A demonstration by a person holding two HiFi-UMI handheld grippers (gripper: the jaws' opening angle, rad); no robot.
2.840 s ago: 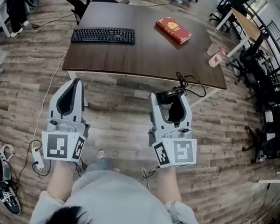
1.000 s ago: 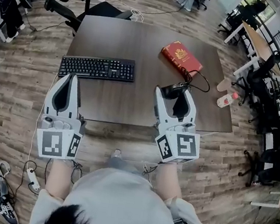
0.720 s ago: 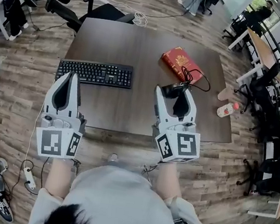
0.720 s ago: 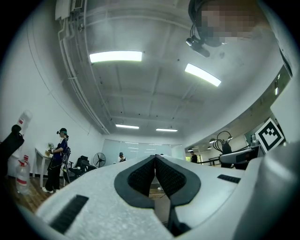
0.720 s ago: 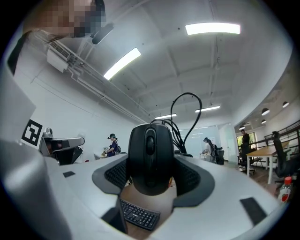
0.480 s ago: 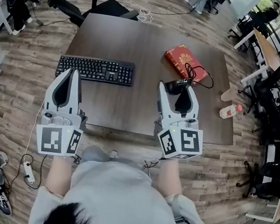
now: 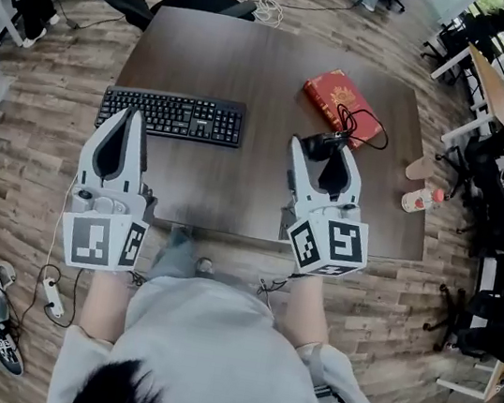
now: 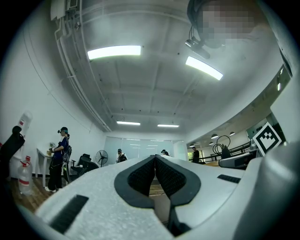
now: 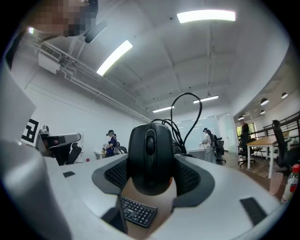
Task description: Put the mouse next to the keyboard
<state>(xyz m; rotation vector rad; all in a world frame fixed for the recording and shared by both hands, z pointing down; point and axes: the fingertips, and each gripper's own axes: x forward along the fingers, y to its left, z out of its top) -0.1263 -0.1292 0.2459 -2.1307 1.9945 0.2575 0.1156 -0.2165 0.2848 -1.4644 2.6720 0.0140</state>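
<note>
**Mouse in my right tool, above the surface and not yet set down by the keyboard**

My right tool is closed on the black mouse, pads on its two flanks. It hangs over the right front of the surface, well apart from the keyboard. My left tool has its jaws pressed together on nothing, just in front of the keyboard. I judge the mouse light and rigid, with a smooth, curved shell that could slip, so the side hold at its middle suits it. Its cable loops up and back over the red book; I expect it could drag or snag there as I move left. The bare stretch to the right of the keyboard looks open for it. A bottle lies off the surface's right edge, out of my way.
</note>
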